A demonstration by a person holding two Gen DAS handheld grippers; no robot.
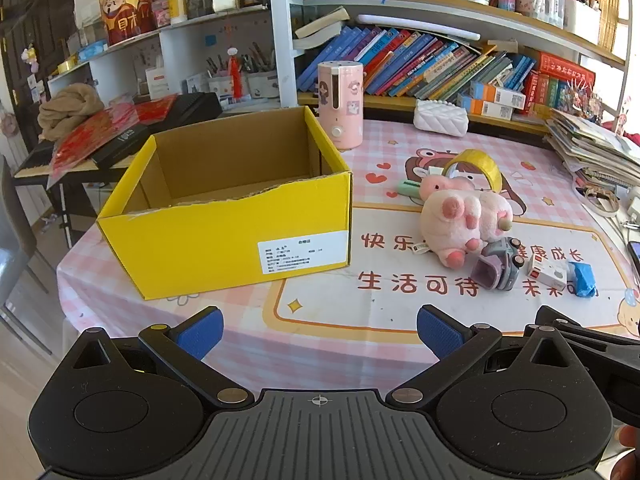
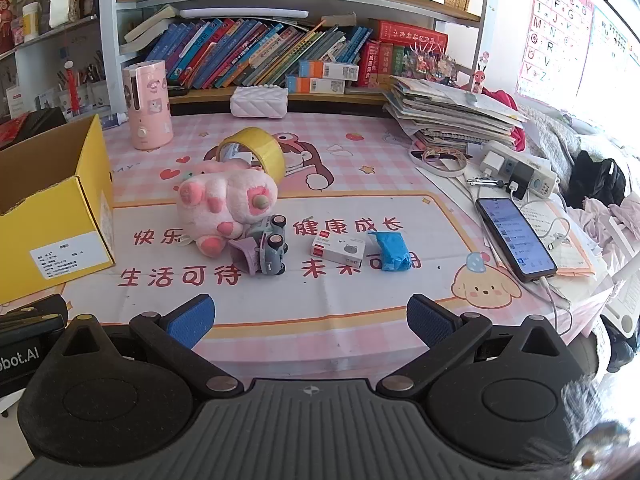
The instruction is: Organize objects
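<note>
Plush (image 2: 224,204) looks soft and light, best pinched across its belly, at eleven o'clock of the right tongs (image 2: 311,318), both tongs (image 1: 320,330) wide open, empty.

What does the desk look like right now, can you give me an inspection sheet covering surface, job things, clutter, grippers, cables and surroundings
Surface: table under a pink checked cartoon cloth.
Job's things: open yellow box at the left, nothing seen inside; pink plush toy, grey toy truck, small white box, blue packet and yellow tape roll lie loose beside it.
Clutter: pink humidifier, white quilted pouch, paper stack, phone.
Grippers: left gripper and right gripper both open, holding nothing, above the near edge.
Cables: white cable runs from the phone; power strip with plugs.
Surroundings: bookshelves behind, alphabet poster at the right.
</note>
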